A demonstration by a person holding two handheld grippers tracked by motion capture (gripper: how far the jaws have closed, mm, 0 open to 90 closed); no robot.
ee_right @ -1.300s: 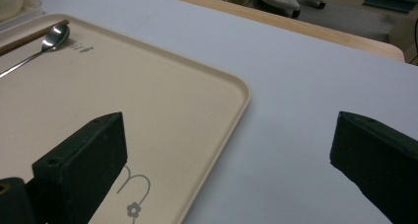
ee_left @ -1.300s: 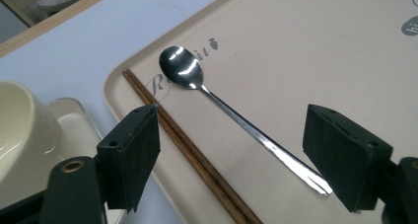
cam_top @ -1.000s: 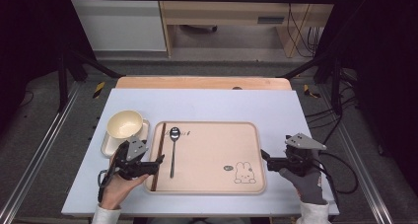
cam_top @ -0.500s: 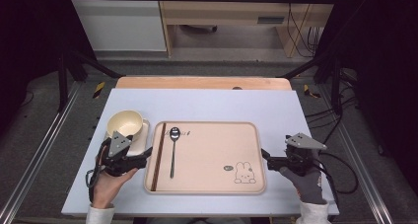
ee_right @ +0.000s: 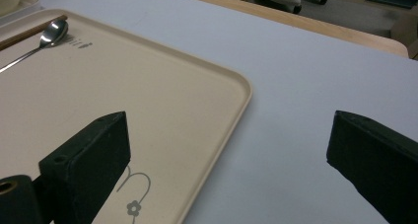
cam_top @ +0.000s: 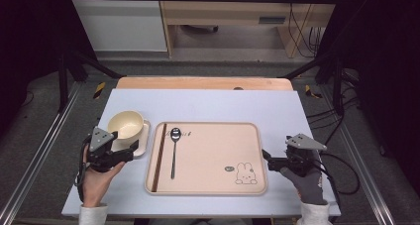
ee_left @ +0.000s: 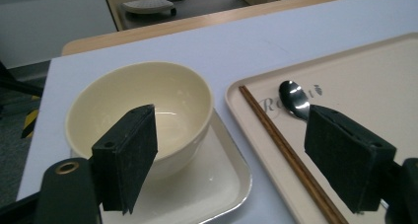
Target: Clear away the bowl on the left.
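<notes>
Leftward and away from the tray's edge, the left gripper [cam_top: 124, 154] is now sitting beside the glossy cream bowl [cam_top: 126, 124], its matte black fingers [ee_left: 127, 161] standing wide with the bowl's round wall just before them. That bowl is resting on a small square cream plate [cam_top: 143, 141] on the pale tabletop [cam_top: 208, 105]. Slim brown chopsticks [cam_top: 159, 157] and a shiny metal spoon [cam_top: 174, 150] are lying on the rounded beige tray [cam_top: 213, 158]. Over at the tray's right edge, the right gripper [cam_top: 267, 160] is hovering, fingers spread wide.
</notes>
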